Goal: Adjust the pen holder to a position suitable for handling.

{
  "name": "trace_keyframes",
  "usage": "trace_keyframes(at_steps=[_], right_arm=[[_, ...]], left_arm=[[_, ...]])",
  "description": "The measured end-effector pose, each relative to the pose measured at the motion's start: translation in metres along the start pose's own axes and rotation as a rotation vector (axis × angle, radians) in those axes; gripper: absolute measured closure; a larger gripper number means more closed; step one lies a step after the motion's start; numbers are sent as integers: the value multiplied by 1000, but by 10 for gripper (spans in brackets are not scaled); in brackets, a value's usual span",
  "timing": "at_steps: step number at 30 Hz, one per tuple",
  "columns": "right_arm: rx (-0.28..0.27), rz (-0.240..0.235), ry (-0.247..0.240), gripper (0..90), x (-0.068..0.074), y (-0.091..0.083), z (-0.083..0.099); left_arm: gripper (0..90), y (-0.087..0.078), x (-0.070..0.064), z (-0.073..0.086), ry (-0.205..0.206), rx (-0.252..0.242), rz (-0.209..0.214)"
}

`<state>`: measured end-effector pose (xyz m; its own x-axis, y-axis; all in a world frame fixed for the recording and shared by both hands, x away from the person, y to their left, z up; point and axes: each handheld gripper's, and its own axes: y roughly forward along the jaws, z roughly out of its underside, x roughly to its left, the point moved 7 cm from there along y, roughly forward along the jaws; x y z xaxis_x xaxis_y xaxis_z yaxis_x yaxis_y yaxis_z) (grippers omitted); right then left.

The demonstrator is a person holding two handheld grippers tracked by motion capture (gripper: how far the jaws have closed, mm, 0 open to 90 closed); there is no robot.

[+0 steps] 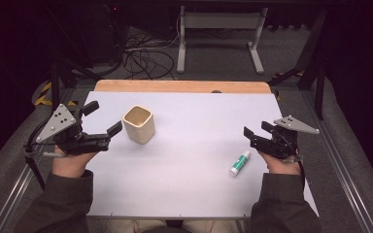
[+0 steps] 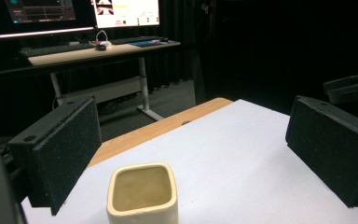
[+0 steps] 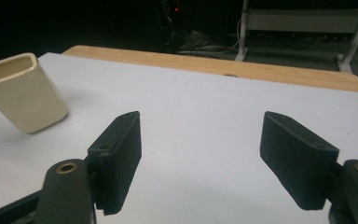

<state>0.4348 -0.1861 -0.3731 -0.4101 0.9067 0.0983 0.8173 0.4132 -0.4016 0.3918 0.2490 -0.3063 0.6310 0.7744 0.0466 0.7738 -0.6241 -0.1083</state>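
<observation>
A cream cup (image 1: 139, 124) with a squarish mouth stands upright on the white sheet (image 1: 194, 145) that covers most of the wooden table (image 1: 182, 86); its inside looks empty. Just beside the cup, on the person's left, the left gripper (image 1: 102, 119) is held with its jaws spread wide and nothing between them; in the left gripper view the cup (image 2: 142, 193) sits low between the two black pads, touching neither. Well apart from the cup, toward the person's right, a small white tube with a green band (image 1: 239, 163) lies flat on the sheet. Just beyond the tube from the cup, the right gripper (image 1: 257, 131) is likewise released, jaws apart and empty, pointing back toward the cup (image 3: 24, 92).
</observation>
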Motion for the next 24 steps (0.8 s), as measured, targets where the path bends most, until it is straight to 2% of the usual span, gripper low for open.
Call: trace_keyframes(at_steps=[7, 15, 20, 24], right_arm=[[43, 14, 9, 308, -4, 2, 10], [79, 7, 32, 340, -7, 3, 17], [133, 2, 65, 346, -9, 7, 24], [147, 4, 81, 356, -10, 8, 27]], left_arm=[[40, 3, -4, -2, 8, -3, 9], [39, 5, -5, -3, 9, -4, 14], [40, 5, -5, -3, 11, -2, 15], [40, 5, -5, -3, 13, -2, 15]])
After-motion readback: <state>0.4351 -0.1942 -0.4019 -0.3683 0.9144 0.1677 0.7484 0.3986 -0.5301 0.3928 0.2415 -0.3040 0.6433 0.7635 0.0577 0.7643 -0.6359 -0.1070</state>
